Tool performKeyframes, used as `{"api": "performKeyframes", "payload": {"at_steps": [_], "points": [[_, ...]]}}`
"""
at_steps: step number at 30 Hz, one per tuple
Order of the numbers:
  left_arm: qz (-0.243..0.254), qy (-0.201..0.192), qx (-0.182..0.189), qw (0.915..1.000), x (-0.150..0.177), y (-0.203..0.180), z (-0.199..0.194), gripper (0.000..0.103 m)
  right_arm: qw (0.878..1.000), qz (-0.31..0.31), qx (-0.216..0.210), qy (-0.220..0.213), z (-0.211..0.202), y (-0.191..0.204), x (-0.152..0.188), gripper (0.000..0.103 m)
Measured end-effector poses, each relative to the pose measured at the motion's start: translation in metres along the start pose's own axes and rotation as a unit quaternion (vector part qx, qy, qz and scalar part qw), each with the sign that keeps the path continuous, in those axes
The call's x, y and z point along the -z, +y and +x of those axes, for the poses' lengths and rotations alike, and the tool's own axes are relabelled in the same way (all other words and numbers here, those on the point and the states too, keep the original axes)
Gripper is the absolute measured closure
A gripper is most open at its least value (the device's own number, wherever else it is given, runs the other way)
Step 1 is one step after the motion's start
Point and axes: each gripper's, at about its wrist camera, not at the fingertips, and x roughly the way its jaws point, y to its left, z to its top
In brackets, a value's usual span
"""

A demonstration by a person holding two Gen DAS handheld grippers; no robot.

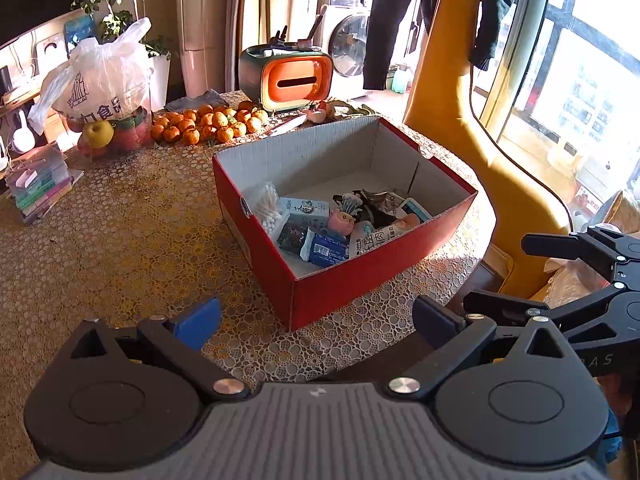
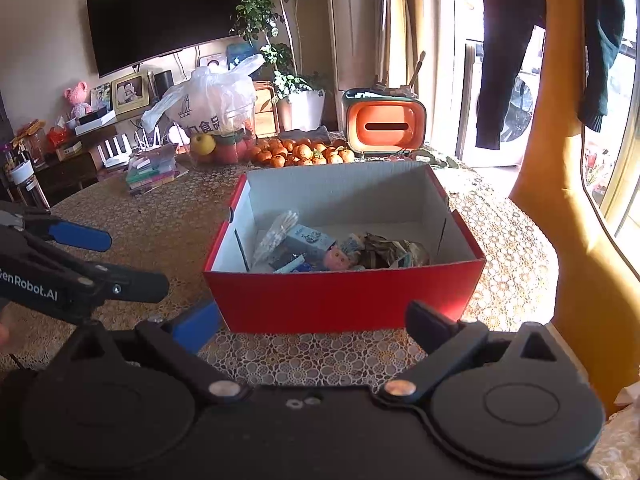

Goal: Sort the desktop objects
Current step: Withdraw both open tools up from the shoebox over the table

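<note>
My left claw [image 1: 316, 322] stands spread wide, nothing between its blue pads; my right claw [image 2: 314, 326] likewise spread and empty; red cardboard box with white inside [image 2: 344, 300] sits on the lace-covered bench [image 1: 120, 220] at 12 o'clock of both claws; cotton swabs, small packets and a pink toy lie inside it; heap of oranges [image 1: 208, 122] beyond at 11 o'clock.

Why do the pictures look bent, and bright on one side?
Left wrist view: the fisheye lens bows the red box and the window glares white. Right wrist view: sunlight from the right lights the lace tablecloth and the box's corner, while its inside stays in shade.
</note>
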Motion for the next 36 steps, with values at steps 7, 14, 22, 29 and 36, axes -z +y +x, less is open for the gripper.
{"api": "performKeyframes", "payload": {"at_steps": [7, 14, 22, 29, 36], "points": [[0.001, -0.003, -0.016, 0.9999, 0.010, -0.002, -0.005, 0.000, 1.000, -0.008, 0.015, 0.013, -0.005, 0.004, 0.013, 0.003], [0.001, 0.003, -0.013, 0.9999, 0.019, -0.005, -0.003, 0.000, 0.999, 0.005, 0.017, 0.029, -0.004, 0.003, 0.025, 0.003], [0.003, 0.017, -0.011, 0.9998, 0.030, -0.007, 0.004, 0.000, 0.999, 0.006, 0.014, 0.043, 0.001, 0.005, 0.032, 0.003], [0.009, 0.021, -0.006, 0.9997, 0.036, -0.010, 0.005, 0.000, 0.999, 0.006, 0.013, 0.041, 0.000, 0.006, 0.032, 0.003], [0.014, 0.022, 0.005, 0.9997, 0.037, -0.011, 0.004, 0.000, 0.999, 0.013, 0.015, 0.042, 0.001, 0.004, 0.033, 0.003]]}}
